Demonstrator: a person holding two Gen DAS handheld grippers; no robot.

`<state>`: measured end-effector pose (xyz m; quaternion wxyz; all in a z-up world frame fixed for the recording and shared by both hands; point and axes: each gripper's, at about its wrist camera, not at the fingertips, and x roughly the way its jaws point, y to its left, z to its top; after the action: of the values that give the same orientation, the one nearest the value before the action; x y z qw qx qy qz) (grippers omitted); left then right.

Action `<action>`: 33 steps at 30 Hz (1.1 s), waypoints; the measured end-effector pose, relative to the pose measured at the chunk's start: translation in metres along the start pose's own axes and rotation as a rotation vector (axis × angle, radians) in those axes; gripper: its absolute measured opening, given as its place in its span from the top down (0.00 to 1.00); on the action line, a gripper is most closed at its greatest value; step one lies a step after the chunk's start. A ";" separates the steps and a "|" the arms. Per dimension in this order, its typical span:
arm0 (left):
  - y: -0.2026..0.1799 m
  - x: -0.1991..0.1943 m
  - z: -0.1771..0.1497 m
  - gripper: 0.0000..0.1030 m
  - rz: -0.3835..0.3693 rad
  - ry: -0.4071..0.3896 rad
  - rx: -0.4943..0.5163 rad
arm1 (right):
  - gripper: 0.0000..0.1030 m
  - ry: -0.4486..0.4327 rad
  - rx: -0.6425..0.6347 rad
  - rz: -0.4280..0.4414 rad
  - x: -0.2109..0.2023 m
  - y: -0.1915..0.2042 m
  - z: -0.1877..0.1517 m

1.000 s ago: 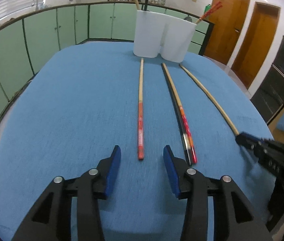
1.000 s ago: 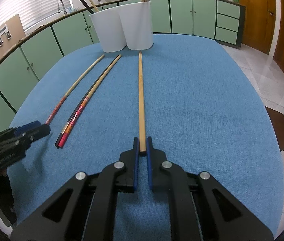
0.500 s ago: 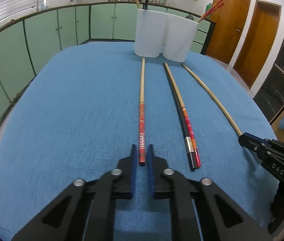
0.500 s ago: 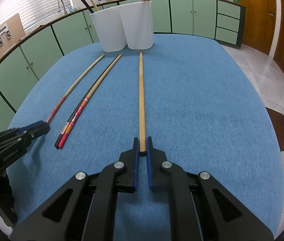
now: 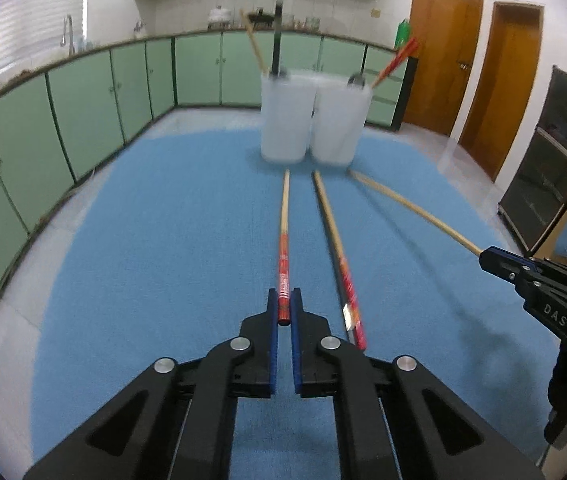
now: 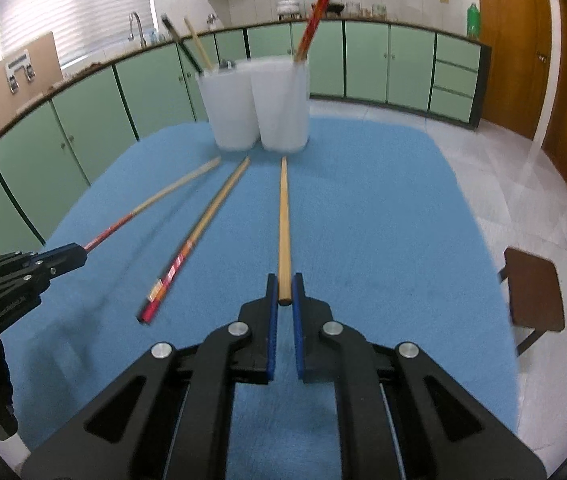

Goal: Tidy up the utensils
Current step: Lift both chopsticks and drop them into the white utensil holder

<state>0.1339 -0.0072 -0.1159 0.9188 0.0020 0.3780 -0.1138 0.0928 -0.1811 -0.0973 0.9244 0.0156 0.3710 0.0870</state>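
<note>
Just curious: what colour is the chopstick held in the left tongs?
Red patterned handle, plain bamboo tip: the chopstick in the left tongs shows best in the left wrist view.

We see a blue bench (image 5: 163, 240), white cups (image 5: 285, 116), a red-patterned chopstick (image 5: 283, 264), and a plain tan one (image 6: 284, 220).

Between the matt black plastic left gripper (image 5: 283, 307) fingers is showing a glossy red-lacquered wooden chopstick (image 5: 283, 264). The right gripper (image 6: 285, 293) is framing a plain, smooth bamboo chopstick (image 6: 284, 224). Beneath both is lying a fuzzy blue cloth (image 6: 383, 216); ahead are standing matt white plastic cups (image 6: 259, 104).
</note>
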 end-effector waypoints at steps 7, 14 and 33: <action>-0.005 -0.046 0.041 0.95 -0.022 -0.152 0.036 | 0.94 -0.116 -0.026 0.024 -0.041 -0.005 0.044; -0.009 -0.068 0.088 0.95 -0.059 -0.251 0.083 | 0.94 -0.183 -0.042 0.078 -0.063 -0.011 0.097; -0.020 -0.074 0.208 0.95 -0.091 -0.453 0.132 | 0.94 -0.363 -0.082 0.132 -0.084 -0.010 0.249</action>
<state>0.2235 -0.0299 0.0860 0.9720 0.0194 0.1535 -0.1771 0.2060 -0.1970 0.1396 0.9683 0.0174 0.1924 0.1583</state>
